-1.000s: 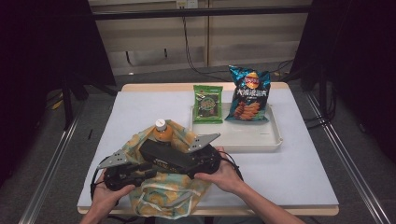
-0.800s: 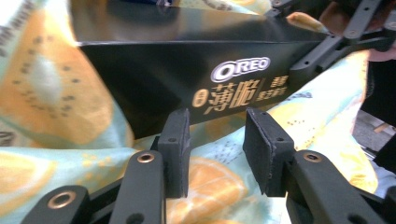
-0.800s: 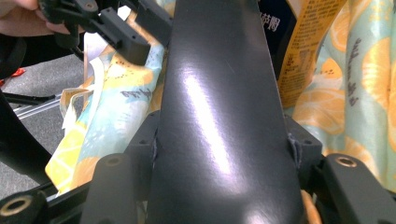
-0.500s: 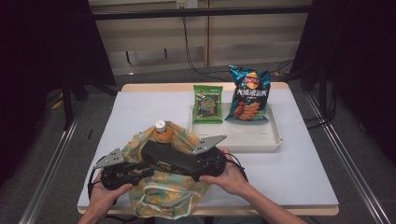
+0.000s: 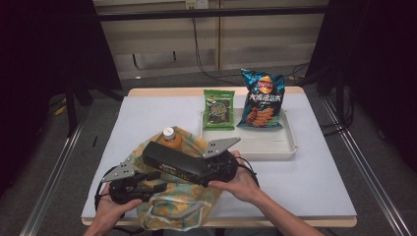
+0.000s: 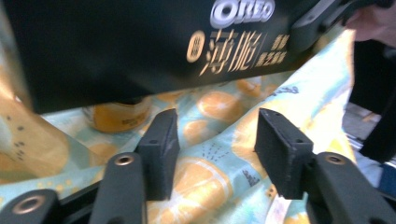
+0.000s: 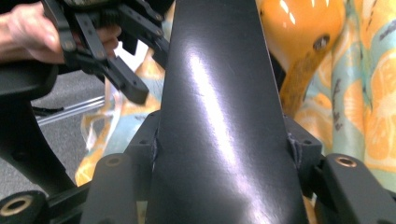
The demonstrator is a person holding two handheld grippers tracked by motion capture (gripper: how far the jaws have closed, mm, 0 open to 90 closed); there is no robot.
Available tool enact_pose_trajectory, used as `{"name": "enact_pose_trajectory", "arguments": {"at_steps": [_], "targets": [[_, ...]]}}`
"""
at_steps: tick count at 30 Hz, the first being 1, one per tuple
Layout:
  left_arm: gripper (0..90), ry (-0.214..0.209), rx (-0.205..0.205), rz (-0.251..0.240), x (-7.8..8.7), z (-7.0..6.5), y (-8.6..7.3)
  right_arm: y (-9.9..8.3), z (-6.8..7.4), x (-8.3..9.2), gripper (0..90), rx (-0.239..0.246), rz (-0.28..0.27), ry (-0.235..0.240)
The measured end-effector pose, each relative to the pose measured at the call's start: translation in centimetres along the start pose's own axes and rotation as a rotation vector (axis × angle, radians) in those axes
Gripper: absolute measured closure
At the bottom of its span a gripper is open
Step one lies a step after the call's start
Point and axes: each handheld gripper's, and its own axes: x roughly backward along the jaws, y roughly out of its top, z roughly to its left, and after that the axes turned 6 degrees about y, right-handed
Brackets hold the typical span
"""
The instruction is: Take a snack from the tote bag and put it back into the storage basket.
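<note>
- The table (image 5: 314,172), covered in white, is carrying everything; a person is standing at its near edge with a gripper in each hand.
- A cloth bag (image 5: 179,206) printed with orange slices is lying open at the near edge of the table, spreading under both grippers; its fabric is showing behind the jaws in the left gripper view (image 6: 219,154).
- A white tray (image 5: 275,142) is sitting toward the far right of the table, well apart from the bag.
- A blue chip bag (image 5: 261,101) is leaning at the back of the tray, with a green snack packet (image 5: 219,109) just beside it on the left.
- A long black cookie box (image 5: 172,162) is being held slanting above the bag's opening; in the left gripper view it is hanging over the jaws with its gold lettering facing down (image 6: 154,42).
- The right gripper (image 5: 209,164) is clamping one end of the box, its two jaws pressing against the box's opposite sides in the right gripper view (image 7: 219,140).
- The left gripper (image 5: 147,179) is sitting low over the bag, below the box's other end, its jaws standing apart with nothing between them (image 6: 212,140).
- An orange drink bottle (image 5: 169,138) with a white cap is standing in the bag just beyond the box.
</note>
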Motion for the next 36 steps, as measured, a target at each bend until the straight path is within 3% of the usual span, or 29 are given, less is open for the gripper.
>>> {"name": "enact_pose_trajectory", "arguments": {"at_steps": [10, 21, 23, 29, 36], "targets": [[39.7, 0.015, -0.030, 0.002, -0.1, -0.7, 0.2, 2.1, 0.5, 1.2, 43.2, 0.032, -0.083, 0.000], [21.4, 0.046, 0.012, -0.008, -0.1, -0.2, 0.2, 3.5, 0.0, 3.0, 43.2, 0.051, -0.116, -0.004], [18.0, 0.051, 0.022, -0.010, -0.1, -0.1, 0.2, 3.6, -0.3, 3.9, 43.3, 0.045, -0.162, -0.003], [11.9, 0.070, 0.034, -0.014, -0.1, 0.0, 0.2, 3.7, -1.0, 5.7, 43.3, 0.050, -0.158, -0.034], [6.4, 0.053, 0.042, -0.032, 0.0, -0.2, 0.3, 3.8, -2.1, 7.4, 43.2, 0.044, -0.160, -0.067]]}}
